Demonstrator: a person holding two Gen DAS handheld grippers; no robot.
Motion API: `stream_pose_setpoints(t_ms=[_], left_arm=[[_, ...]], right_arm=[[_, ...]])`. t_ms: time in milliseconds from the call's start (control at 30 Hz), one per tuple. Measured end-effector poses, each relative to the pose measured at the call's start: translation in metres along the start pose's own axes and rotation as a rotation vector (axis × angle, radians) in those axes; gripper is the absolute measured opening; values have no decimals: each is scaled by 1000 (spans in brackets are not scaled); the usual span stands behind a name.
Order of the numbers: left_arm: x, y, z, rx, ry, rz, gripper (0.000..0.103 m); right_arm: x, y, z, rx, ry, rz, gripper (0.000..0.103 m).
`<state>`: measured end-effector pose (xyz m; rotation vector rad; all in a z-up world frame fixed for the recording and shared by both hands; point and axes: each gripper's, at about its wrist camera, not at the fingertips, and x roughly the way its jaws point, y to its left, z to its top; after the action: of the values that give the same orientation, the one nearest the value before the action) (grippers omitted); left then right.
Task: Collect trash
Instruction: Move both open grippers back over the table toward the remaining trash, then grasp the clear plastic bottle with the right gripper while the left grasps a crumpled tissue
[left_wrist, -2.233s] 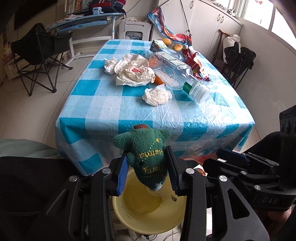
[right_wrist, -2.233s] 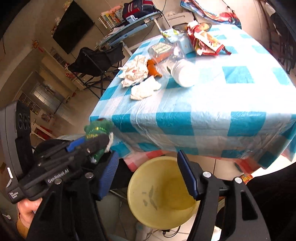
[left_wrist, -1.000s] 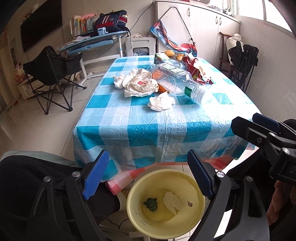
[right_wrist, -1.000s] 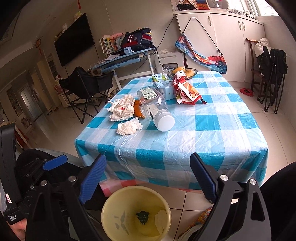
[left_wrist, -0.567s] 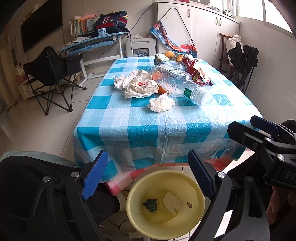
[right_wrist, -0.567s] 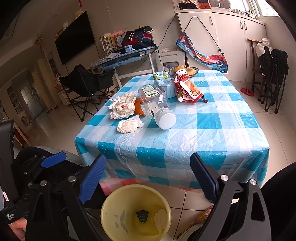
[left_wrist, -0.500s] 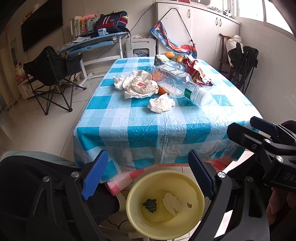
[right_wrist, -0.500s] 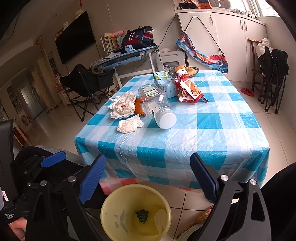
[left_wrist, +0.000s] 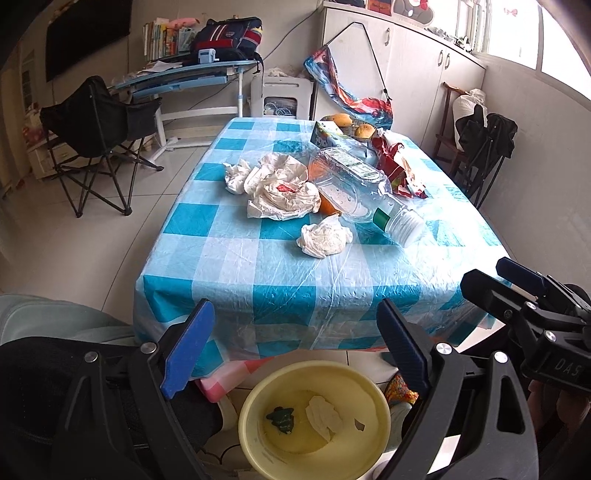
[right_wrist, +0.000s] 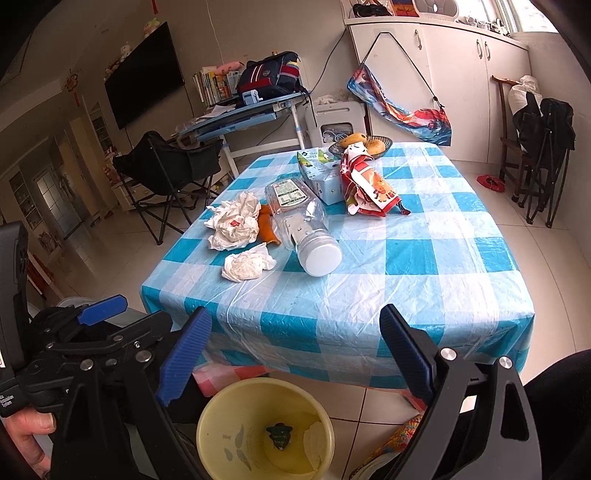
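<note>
- A yellow bin (left_wrist: 314, 417) is seen on the floor below the near worktop (left_wrist: 258, 266) edge, holding a small green toy (left_wrist: 281, 418) and what appears to be tissue.
- A crumpled tissue (left_wrist: 325, 238), wrappers and a toppled plastic bottle (left_wrist: 354, 184) are spread on the checked cloth.
- The left gripper (left_wrist: 295, 350) and right gripper (right_wrist: 291, 354) are held above the bin, jaws wide apart, empty.

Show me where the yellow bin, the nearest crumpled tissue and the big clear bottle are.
yellow bin (left_wrist: 380, 406): left wrist view, on its right rim.
crumpled tissue (left_wrist: 325, 238): left wrist view, middle of the wad.
clear bottle (right_wrist: 295, 210): right wrist view, on its clear body.
</note>
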<state>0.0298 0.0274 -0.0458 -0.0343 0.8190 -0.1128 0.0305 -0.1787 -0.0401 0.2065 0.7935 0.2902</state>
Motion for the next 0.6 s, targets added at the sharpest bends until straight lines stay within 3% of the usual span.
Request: stream_pose_setpoints(t_ms=[367,600], left_arm=[[48,6,33,-69,51,-8,86],[79,5,43,-97,82,-13,86]], right_arm=[[70,11,68,-103,73,22,89],[130,6,83,-124,167,3,86]])
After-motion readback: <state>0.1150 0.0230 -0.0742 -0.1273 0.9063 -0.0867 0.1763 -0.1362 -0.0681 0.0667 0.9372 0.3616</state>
